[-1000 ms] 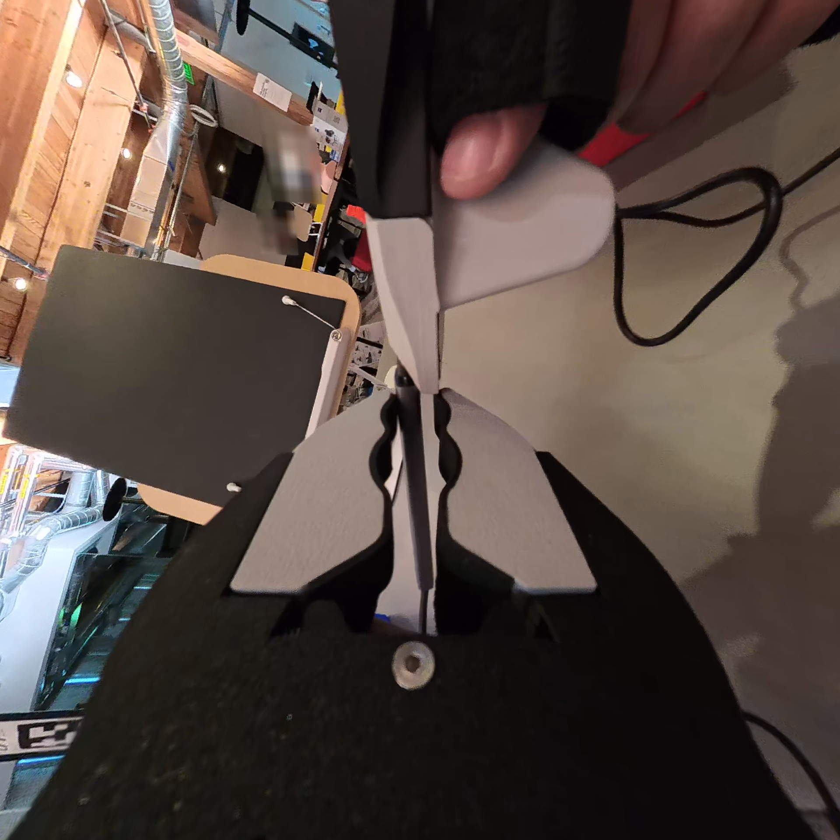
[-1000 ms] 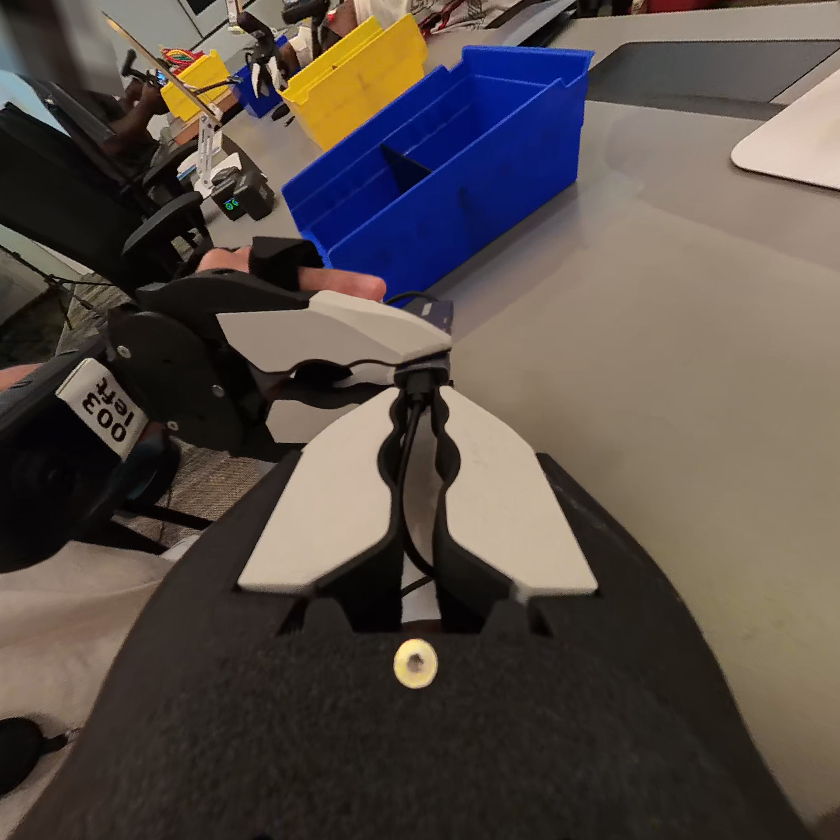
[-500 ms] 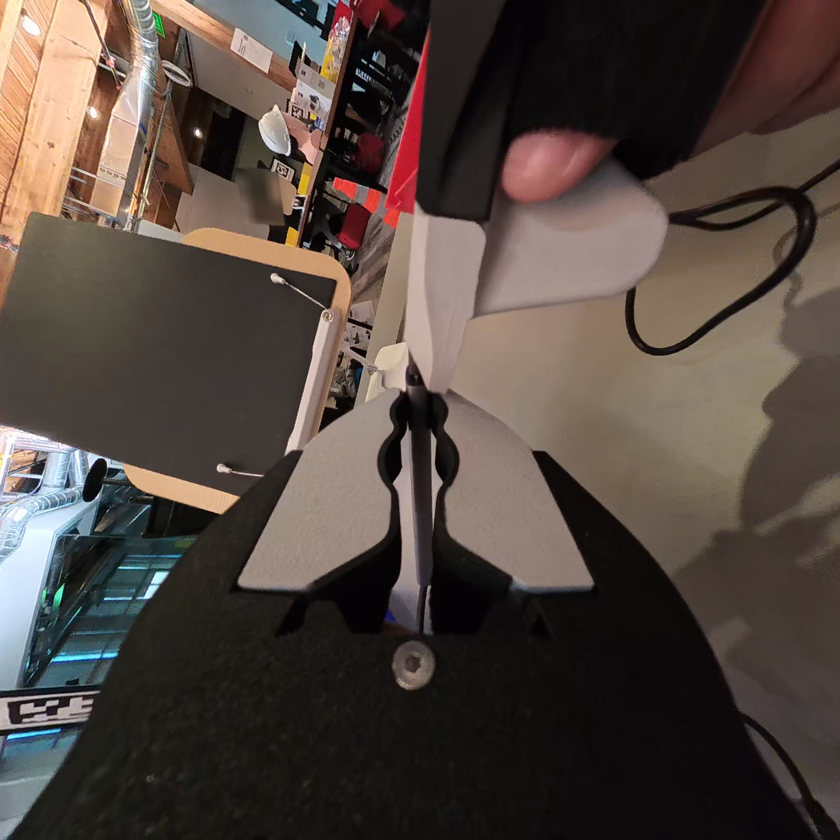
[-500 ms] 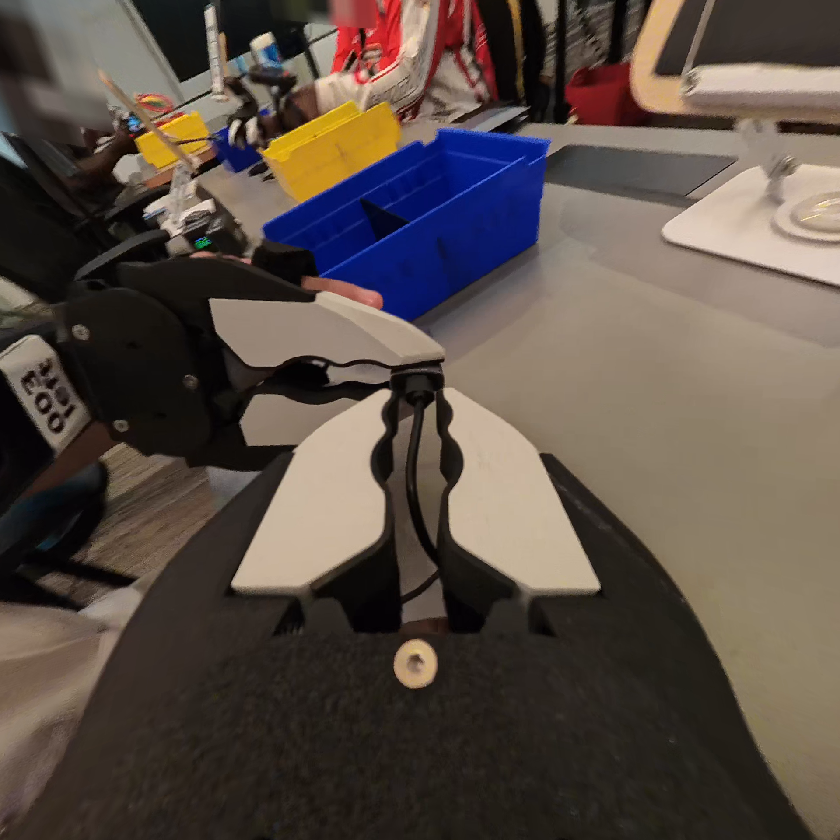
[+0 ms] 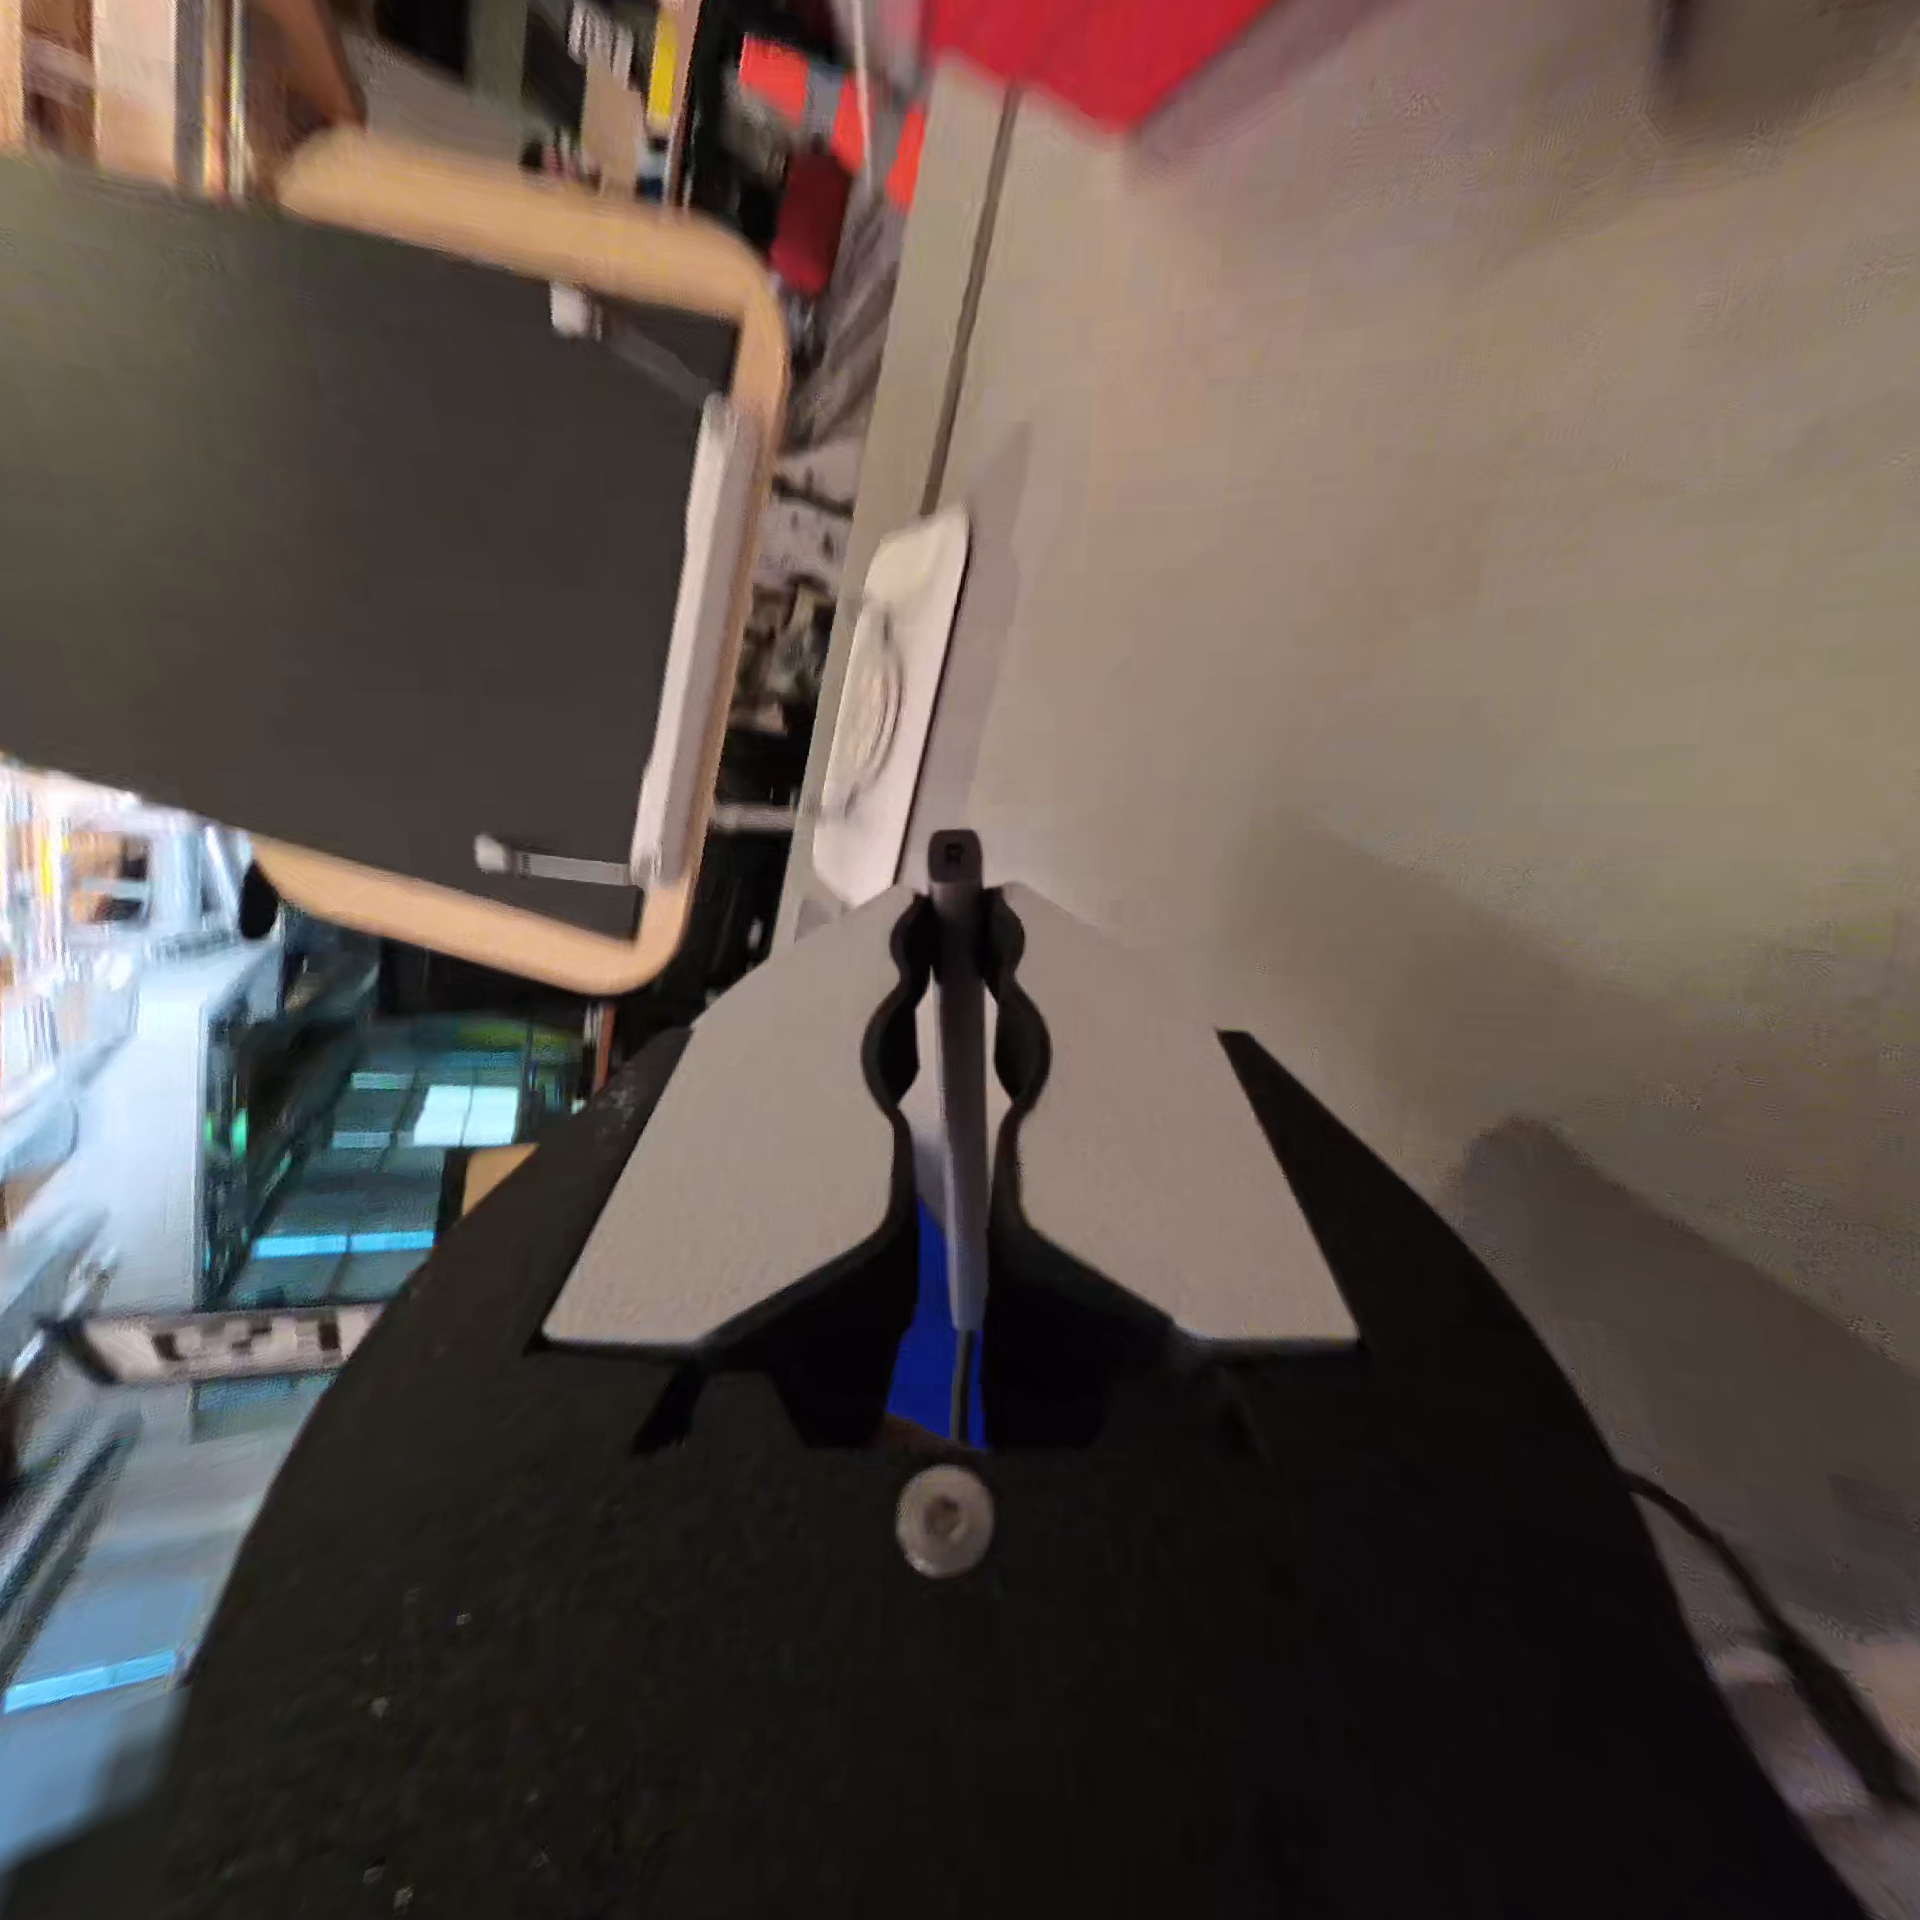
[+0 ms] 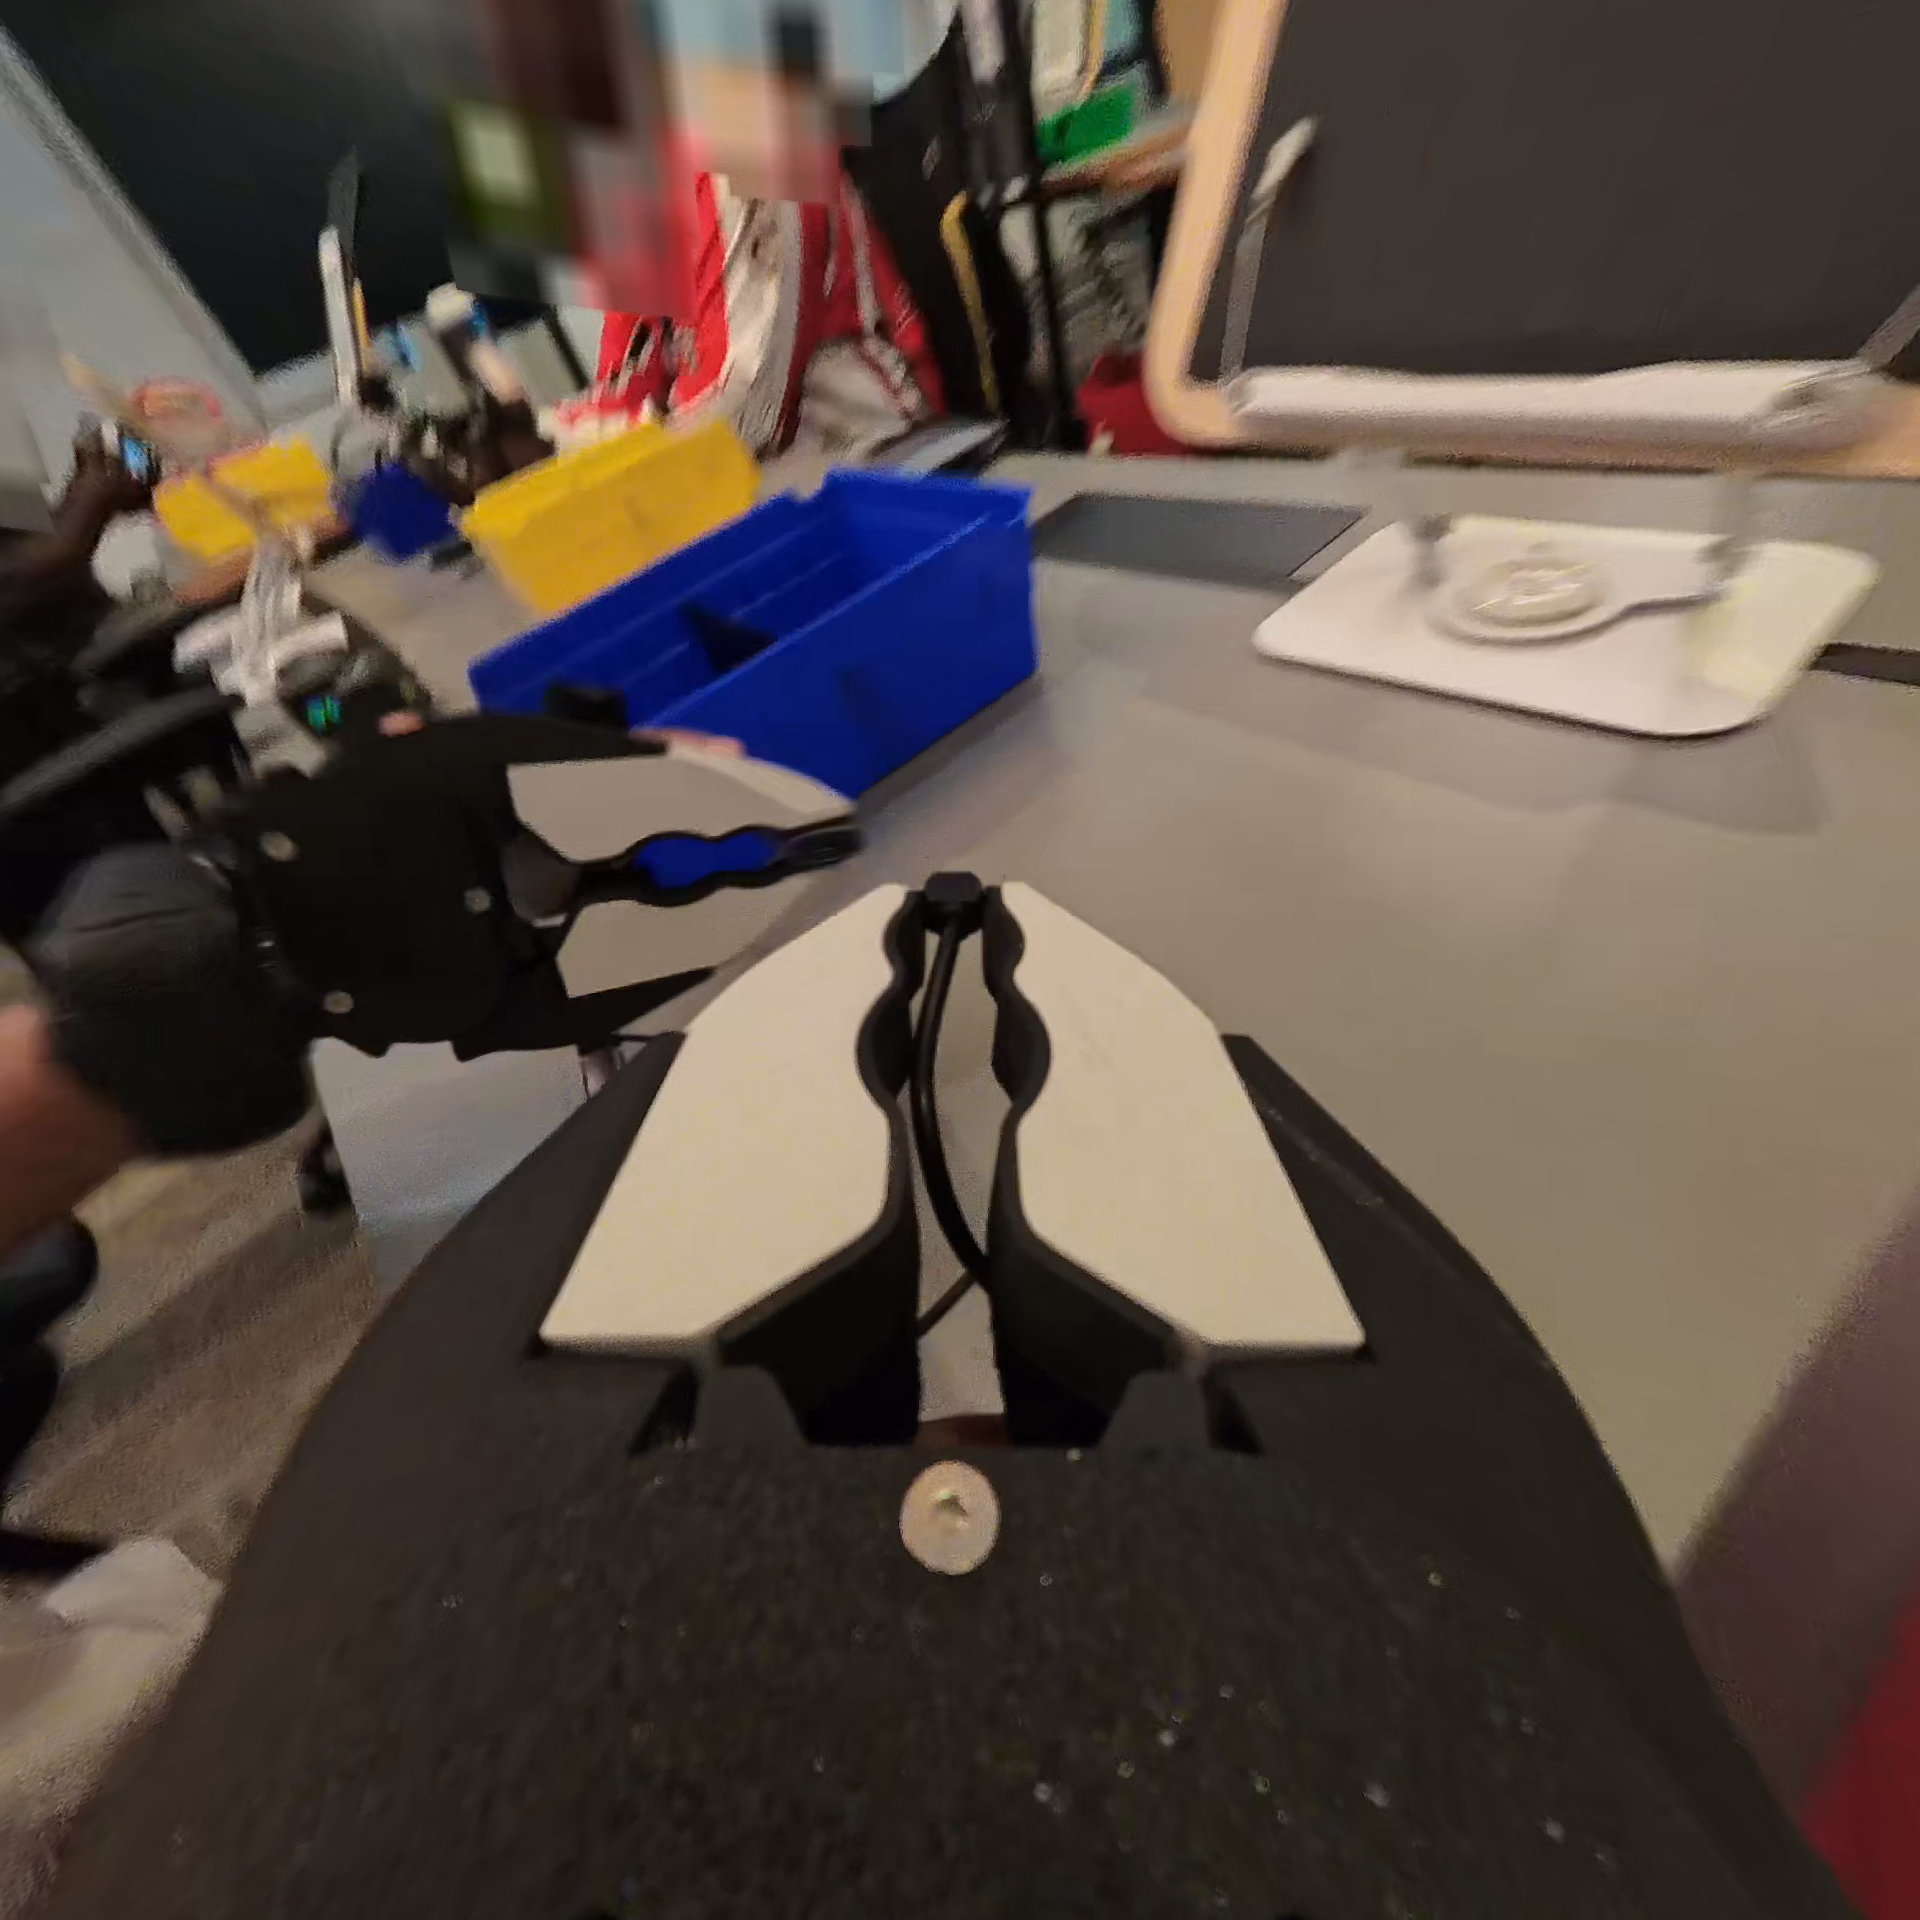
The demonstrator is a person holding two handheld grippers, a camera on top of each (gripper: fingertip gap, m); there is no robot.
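Both wrist views are motion-blurred, and no brand or legible lettering can be made out; a black-and-white coded tag at the left edge of the left wrist view is too smeared to resolve. The left gripper has its jaws pressed together on a slim dark connector plug whose tip juts just beyond the fingertips. The right gripper is likewise closed, pinching the black cable at its moulded end, the cord trailing back between the grey fingers. Seen from the right wrist view, the left gripper sits apart from the cable end, just in front of the blue divided bin. That bin stands on a grey matte tabletop; beyond it lie yellow bins, and to its right a white stand base carries a dark panel with a pale wooden rim. The room behind is a cluttered workshop.
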